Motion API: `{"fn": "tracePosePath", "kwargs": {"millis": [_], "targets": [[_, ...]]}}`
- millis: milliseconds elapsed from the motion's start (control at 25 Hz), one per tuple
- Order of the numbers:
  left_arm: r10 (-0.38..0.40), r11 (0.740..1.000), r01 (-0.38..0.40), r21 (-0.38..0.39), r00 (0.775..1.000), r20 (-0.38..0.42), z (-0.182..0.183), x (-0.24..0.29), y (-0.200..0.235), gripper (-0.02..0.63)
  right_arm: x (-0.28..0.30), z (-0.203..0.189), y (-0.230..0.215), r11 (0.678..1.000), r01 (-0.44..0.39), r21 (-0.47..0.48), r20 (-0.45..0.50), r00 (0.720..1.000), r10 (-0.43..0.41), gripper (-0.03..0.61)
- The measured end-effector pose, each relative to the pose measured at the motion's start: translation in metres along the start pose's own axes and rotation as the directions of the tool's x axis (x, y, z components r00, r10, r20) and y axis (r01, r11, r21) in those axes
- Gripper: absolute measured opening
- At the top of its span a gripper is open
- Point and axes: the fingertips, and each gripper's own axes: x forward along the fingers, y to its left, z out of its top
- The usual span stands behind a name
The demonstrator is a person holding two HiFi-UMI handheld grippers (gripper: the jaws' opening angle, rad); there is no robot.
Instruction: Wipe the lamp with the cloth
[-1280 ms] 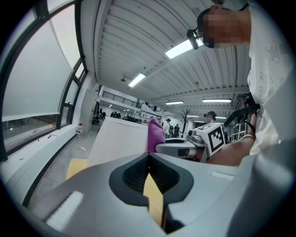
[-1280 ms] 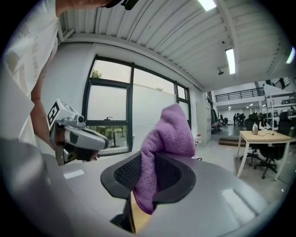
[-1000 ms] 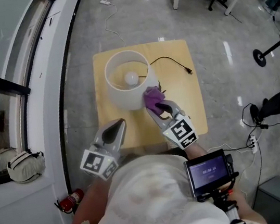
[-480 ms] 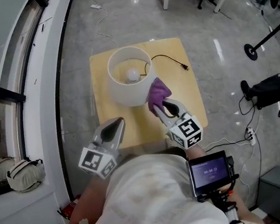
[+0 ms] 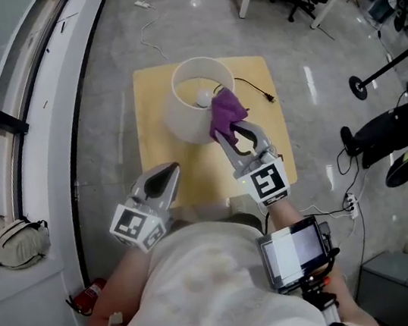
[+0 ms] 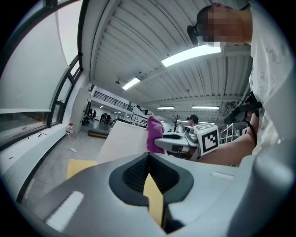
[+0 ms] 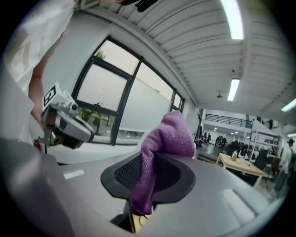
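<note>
Right tool (image 5: pixel 223 131): pinching purple cloth (image 5: pixel 224 107), held at white lamp (image 5: pixel 187 115) shade rim. Left tool (image 5: pixel 171 170): pressed together, empty, above yellow surface (image 5: pixel 149 98).

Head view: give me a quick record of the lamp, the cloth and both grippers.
lamp: upright on the wooden table, white
cloth: purple, at the lamp's top rim, cord side
right gripper: shut on the cloth
left gripper: jaws together, empty, above the table's near-left part
cord: lying on the table, unplugged
</note>
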Motion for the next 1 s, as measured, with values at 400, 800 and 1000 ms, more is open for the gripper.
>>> {"fn": "tracePosePath", "kwargs": {"millis": [400,800,1000], "targets": [[0.064,0.997,-0.063,-0.037,0.997,0.031,-0.006,-0.023,0.017,0.0,0.021,-0.094,0.064,0.966,-0.215,-0.145,-0.339,0.928,0.156,0.084],[0.107,0.993,-0.104,-0.047,0.993,0.058,-0.005,-0.048,0.042,0.0,0.024,-0.003,0.074,0.936,-0.155,-0.316,-0.206,0.974,0.092,0.083],[0.118,0.992,-0.113,-0.061,0.99,0.082,-0.007,-0.057,0.053,0.0,0.022,0.07,0.043,0.891,0.009,-0.454,-0.117,0.991,-0.07,0.083]]}}
